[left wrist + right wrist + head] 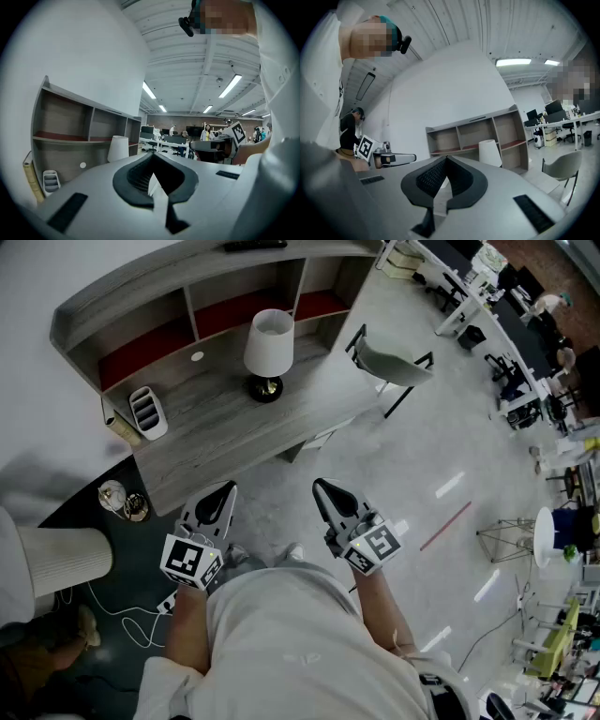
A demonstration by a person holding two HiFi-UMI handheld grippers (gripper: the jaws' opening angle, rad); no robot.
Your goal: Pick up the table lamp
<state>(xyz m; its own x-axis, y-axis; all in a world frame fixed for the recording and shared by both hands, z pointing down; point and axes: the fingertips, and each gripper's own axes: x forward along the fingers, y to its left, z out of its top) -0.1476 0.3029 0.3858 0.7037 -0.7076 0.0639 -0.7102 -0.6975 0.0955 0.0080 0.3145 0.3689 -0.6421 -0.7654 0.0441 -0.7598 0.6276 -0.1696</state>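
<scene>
head view: the table lamp [268, 348], a white shade over a dark round base, stands upright on the grey desk [216, 423]. it is in front of the middle bay of the desk's open shelf unit [131, 296], at the far side of the scene. a white slotted organizer [147, 412] sits to its left on the same surface, and a grey chair [394, 364] stands off the desk's right end. the left gripper [223, 495] and right gripper [324, 491] are held side by side, near the person's body and about at the desk's near edge. both point toward the lamp and are well apart from it. each gripper's jaws are pressed together with nothing between them. in both gripper views the lamp shows only as a white shade far beyond the jaw tips. progress, as judged: no step of the pick-up is done, and the lamp rests untouched on the desk. left to do: reach across the desk, part the jaws, close on the lamp and lift it clear. the part below the wide shade looks the likelier hold.
</scene>
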